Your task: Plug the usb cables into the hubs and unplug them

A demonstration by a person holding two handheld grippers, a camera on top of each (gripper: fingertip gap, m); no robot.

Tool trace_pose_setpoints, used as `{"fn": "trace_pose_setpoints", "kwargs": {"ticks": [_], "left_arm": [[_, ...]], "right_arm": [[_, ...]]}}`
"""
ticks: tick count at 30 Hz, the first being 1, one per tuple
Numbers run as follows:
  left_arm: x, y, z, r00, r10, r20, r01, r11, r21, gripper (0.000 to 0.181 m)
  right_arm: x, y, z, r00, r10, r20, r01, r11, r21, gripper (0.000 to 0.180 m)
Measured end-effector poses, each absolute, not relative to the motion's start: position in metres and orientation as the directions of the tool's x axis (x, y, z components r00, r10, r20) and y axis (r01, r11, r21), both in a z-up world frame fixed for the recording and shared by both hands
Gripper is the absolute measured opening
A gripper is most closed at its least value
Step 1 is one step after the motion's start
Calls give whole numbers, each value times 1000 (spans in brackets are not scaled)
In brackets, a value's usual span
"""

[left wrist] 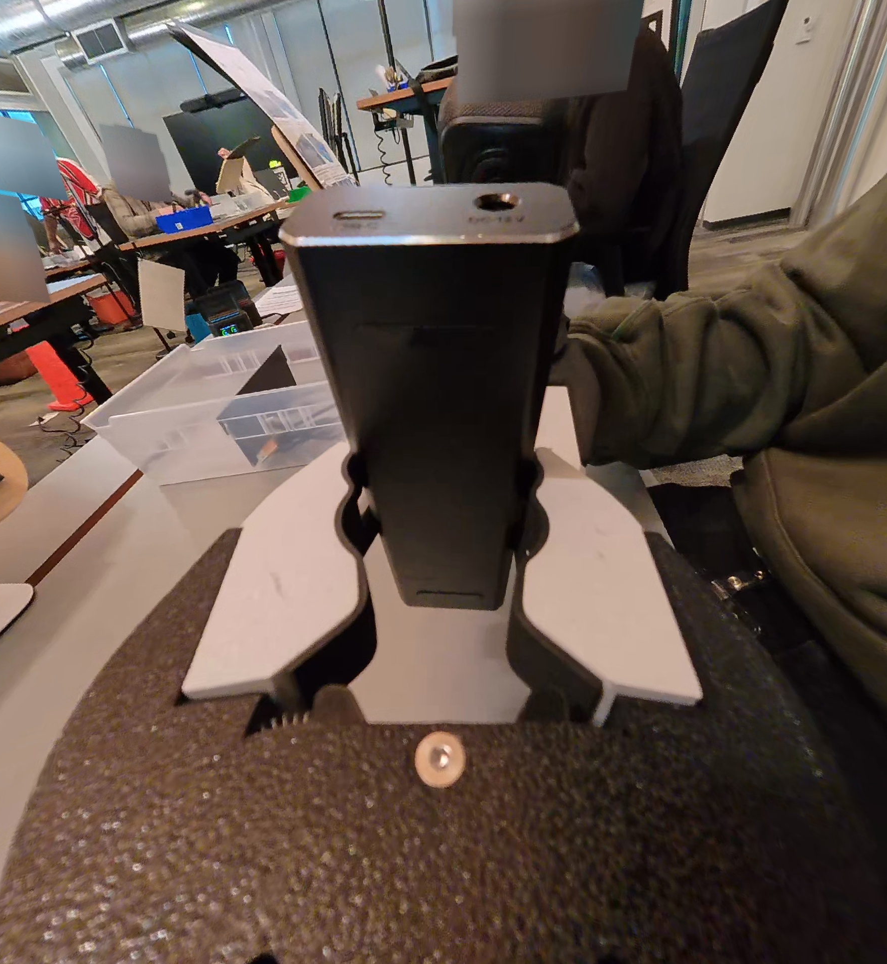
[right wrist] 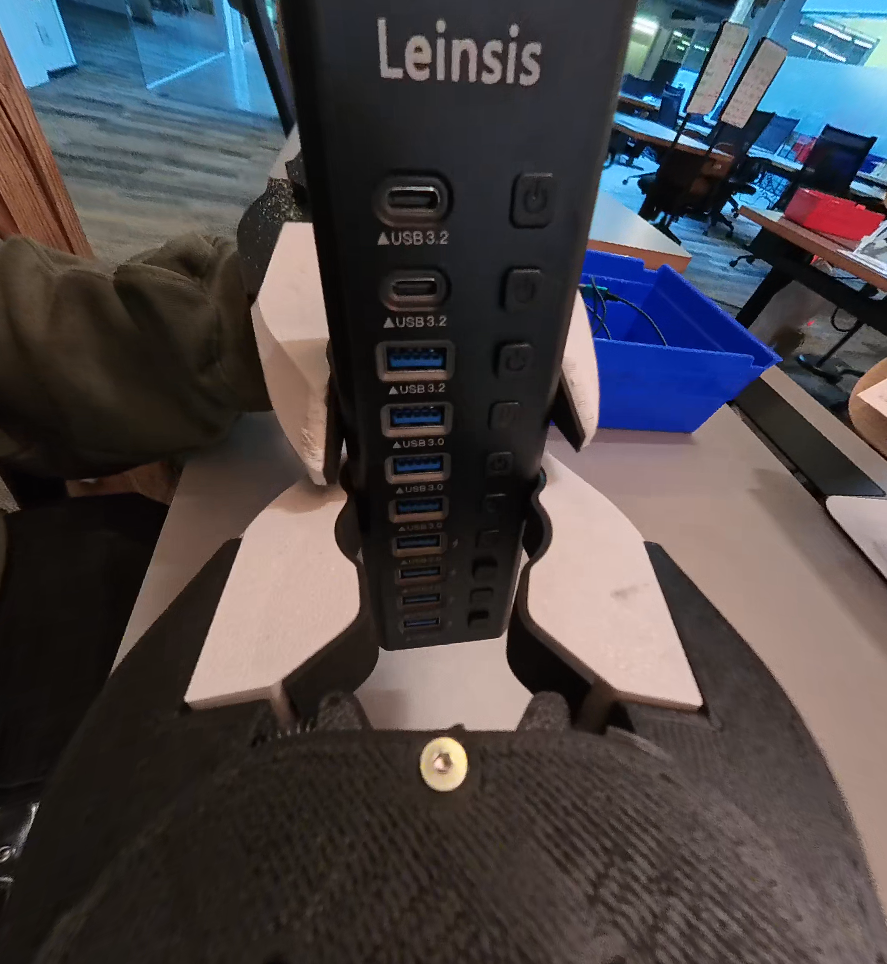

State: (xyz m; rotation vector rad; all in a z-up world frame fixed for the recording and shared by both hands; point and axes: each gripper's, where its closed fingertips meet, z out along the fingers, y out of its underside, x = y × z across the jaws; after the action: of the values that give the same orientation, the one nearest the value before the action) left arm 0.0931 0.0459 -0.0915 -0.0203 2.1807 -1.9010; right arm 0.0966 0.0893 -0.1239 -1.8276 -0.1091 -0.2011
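You have black hub (right wrist: 446,365) clamped between both grippers: left gripper (left wrist: 444,501), right gripper (right wrist: 444,501), jaws clenched on its sides, above counter (right wrist: 692,521). Visible ports empty, no cable seen; plugging likely not begun.

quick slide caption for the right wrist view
Two claws, right and left, clamp a black USB hub from opposite sides above a grey table, its ports all empty.

Black USB hub (right wrist: 452,323) runs off the right wrist view's edge at twelve o'clock; its lowest port labels are blurred.
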Motion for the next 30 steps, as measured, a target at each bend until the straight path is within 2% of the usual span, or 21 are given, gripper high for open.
{"fn": "trace_pose_setpoints", "kwargs": {"ticks": [5,9,12,15,19,24,26,30], "left_arm": [[104,51,-76,-945,-281,-168,155,69,-986,68],[117,66,-78,-922,-352,-161,138,90,-986,68],[119,71,-83,-927,-341,-154,126,102,-987,66],[122,74,-86,-929,-343,-138,112,96,-989,64],[127,77,-90,-934,-341,-107,87,75,-993,62],[132,83,-95,-936,-344,-78,60,62,-996,58],[132,85,-95,-939,-336,-69,53,56,-997,58],[133,88,-97,-942,-332,-52,39,47,-998,57]], "right_arm": [[129,63,-116,945,-144,294,234,-333,-914,61],[203,-10,-78,839,-265,474,306,-491,-816,61],[282,-88,-57,718,-278,638,280,-724,-630,62],[356,-162,-63,680,-222,699,139,-897,-421,62],[415,-218,-99,749,-129,650,31,-973,-229,62],[452,-234,-153,846,-12,532,25,-998,-62,62],[462,-236,-170,874,-8,486,12,-999,-40,62],[478,-228,-189,904,-36,425,0,-996,-84,62]]}}
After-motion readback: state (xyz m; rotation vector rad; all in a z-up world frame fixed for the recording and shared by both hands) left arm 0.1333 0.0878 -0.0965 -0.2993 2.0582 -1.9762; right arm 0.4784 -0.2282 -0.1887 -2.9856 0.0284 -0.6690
